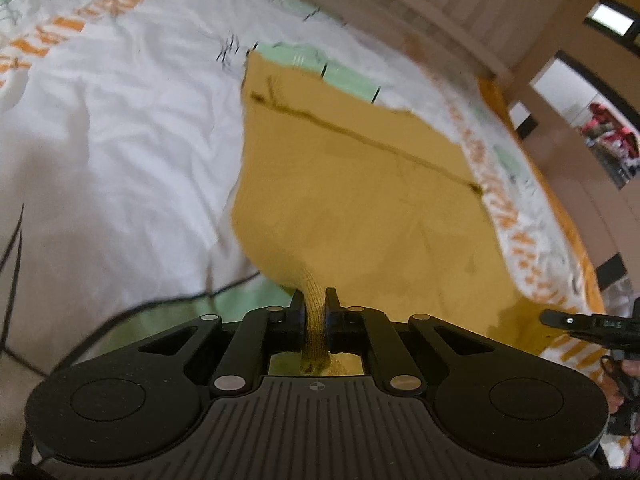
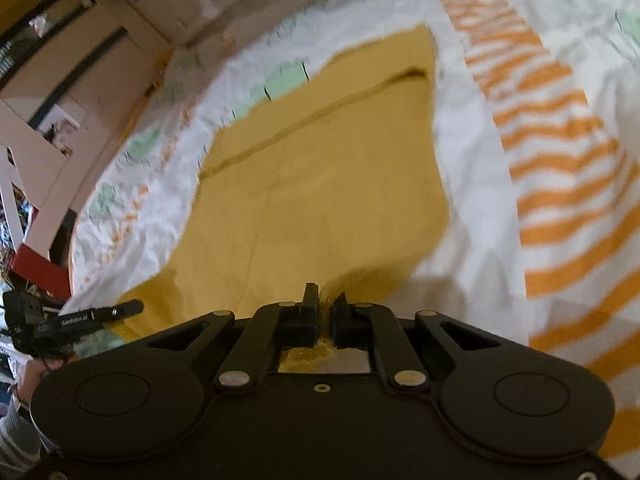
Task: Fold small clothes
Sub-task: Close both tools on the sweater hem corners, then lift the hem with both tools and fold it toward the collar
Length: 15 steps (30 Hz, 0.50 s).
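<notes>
Mustard garment (image 1: 360,184) lies flat and unfolded on the bed (image 1: 120,140), near corners pinched by left claw (image 1: 314,304) and right claw (image 2: 326,300), first fold apparently just starting.

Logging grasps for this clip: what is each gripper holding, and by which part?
Both hold the yellow garment: left gripper pinches its near ribbed edge, right gripper a bunched near corner.

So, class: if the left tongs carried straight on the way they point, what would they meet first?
The yellow cloth that the left tongs already pinch; it stretches ahead over the bedsheet. Depth is unclear.
</notes>
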### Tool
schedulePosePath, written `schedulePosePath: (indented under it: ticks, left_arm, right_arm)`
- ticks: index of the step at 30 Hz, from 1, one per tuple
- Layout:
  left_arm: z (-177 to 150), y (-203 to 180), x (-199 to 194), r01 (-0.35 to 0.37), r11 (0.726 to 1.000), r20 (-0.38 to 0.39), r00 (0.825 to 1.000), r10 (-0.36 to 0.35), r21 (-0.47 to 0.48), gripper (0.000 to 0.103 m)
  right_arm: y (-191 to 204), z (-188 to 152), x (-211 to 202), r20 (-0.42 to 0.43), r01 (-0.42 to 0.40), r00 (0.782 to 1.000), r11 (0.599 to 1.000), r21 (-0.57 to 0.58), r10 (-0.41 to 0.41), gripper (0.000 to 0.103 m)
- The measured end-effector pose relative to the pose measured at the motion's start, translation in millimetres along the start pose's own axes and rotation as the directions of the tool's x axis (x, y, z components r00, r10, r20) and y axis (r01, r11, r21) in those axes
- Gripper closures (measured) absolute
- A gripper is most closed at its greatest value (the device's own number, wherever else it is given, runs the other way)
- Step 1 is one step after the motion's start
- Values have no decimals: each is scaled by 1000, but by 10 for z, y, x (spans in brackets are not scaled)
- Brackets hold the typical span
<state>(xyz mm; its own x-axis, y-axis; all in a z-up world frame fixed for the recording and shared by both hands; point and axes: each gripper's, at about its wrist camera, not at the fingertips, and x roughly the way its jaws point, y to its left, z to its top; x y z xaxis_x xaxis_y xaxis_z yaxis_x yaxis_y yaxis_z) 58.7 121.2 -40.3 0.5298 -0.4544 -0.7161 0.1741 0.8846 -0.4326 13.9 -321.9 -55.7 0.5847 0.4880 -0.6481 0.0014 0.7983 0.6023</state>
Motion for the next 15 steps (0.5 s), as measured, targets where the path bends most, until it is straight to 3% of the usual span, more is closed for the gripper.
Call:
schedulePosePath:
  ticks: [10, 15]
  left_arm:
    - [548, -99, 22, 56, 998, 133, 990, -52, -23, 95]
    - [935, -93, 157, 48, 998, 212, 977, -38, -41, 95]
  right_arm:
    - [26, 427, 132, 146, -29, 989, 1000, -11, 30, 91]
    - [-5, 781, 233, 225, -23, 974, 1000, -19, 27, 91]
